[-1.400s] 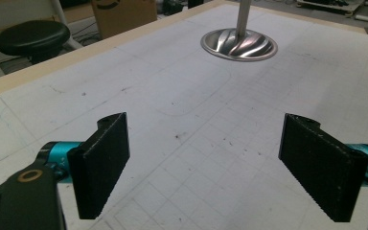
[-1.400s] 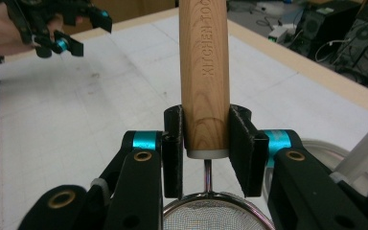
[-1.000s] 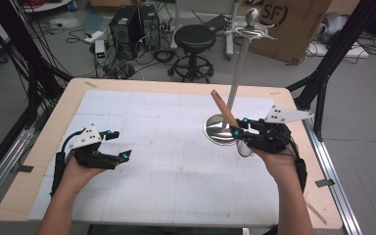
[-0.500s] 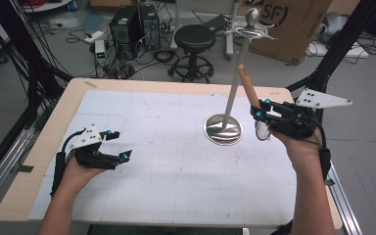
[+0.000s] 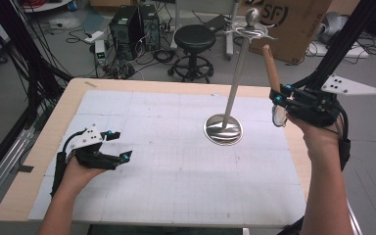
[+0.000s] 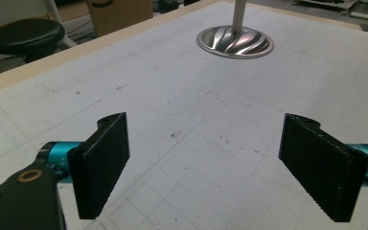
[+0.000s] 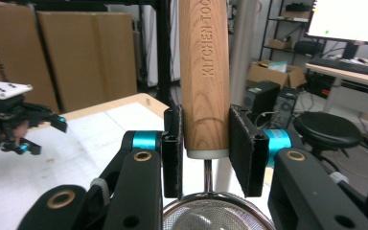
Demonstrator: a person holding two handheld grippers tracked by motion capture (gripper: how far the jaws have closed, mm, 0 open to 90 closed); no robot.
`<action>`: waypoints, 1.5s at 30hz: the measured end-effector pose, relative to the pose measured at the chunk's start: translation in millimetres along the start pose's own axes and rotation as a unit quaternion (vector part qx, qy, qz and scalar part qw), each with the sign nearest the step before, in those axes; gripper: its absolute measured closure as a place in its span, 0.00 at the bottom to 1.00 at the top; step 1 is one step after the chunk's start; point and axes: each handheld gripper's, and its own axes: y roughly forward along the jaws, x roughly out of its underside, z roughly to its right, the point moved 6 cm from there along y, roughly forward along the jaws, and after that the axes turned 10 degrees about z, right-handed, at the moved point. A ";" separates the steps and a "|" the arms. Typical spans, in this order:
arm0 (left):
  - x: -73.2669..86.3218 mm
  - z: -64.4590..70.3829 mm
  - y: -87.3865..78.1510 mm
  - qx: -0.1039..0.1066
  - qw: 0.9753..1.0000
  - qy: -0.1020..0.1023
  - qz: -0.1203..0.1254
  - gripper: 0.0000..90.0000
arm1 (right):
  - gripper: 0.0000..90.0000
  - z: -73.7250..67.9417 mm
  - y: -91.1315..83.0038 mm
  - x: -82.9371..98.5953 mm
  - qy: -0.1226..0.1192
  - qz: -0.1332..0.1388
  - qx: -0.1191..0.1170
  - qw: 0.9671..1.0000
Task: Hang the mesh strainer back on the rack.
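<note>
A wooden handle point(image 5: 270, 66) stamped "KITCHEN TOO…" point(image 7: 205, 72) stands upright in my right gripper point(image 5: 277, 97), which is shut on its lower end point(image 7: 205, 143). Below the jaws a round metal mesh strainer head point(image 7: 215, 215) hangs from a thin wire neck; it shows in the high view as a small pale bowl point(image 5: 278, 116). A metal stand with a round base point(image 5: 223, 129), a thin pole point(image 5: 237, 78) and hooks under a ball top point(image 5: 252, 29) rises to the left of the gripper. My left gripper point(image 5: 121, 145) rests open near the table's left side, nothing between its pads point(image 6: 206, 163).
A white gridded mat point(image 5: 176, 161) covers the wooden table point(image 5: 24, 191). The stand's base point(image 6: 235, 42) lies far ahead of the left jaws. Behind the table are a black stool point(image 5: 195, 41), computer towers point(image 5: 127, 24) and a cardboard box point(image 5: 298, 24).
My right gripper has risen and moved right and away from the stand's base, carrying the strainer with its handle now nearly upright. The left gripper has stayed put.
</note>
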 end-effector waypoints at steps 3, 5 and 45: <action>0.4 0.5 0.7 0.002 1.000 0.002 -0.001 0.20 | 0.76 9.7 -2.2 -4.9 -0.002 -0.004 0.018 1.000; 0.3 0.7 0.7 0.001 1.000 0.002 -0.001 0.20 | 0.76 14.6 -3.1 -8.8 -0.001 0.000 0.028 1.000; 0.3 1.2 0.8 0.005 1.000 0.000 -0.001 0.21 | 0.76 17.0 50.7 9.8 0.031 -0.035 0.030 0.998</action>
